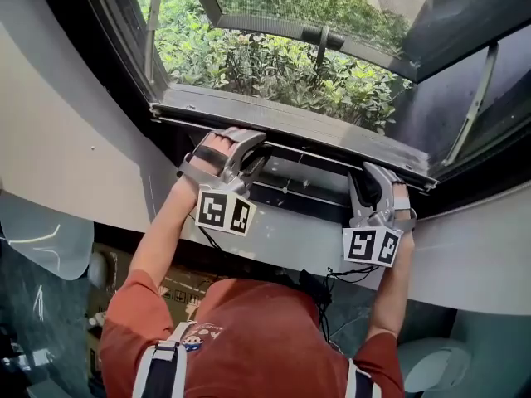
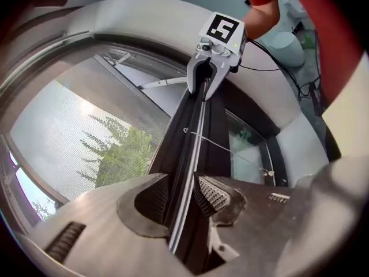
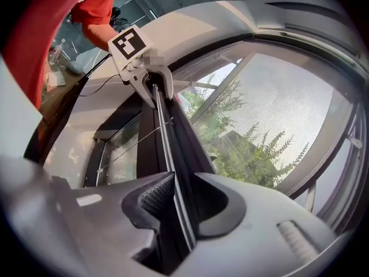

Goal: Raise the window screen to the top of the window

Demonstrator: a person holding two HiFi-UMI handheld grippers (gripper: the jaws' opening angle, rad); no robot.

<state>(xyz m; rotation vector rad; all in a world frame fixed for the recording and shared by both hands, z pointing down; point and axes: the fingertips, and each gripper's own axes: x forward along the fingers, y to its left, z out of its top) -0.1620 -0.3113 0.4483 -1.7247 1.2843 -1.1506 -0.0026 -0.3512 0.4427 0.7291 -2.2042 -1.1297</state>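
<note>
Window screen sits low in the window, left gripper and right gripper both pinched onto its bottom rail, well apart, and I'm wary: lifting one side faster could rack it and jam it.
</note>
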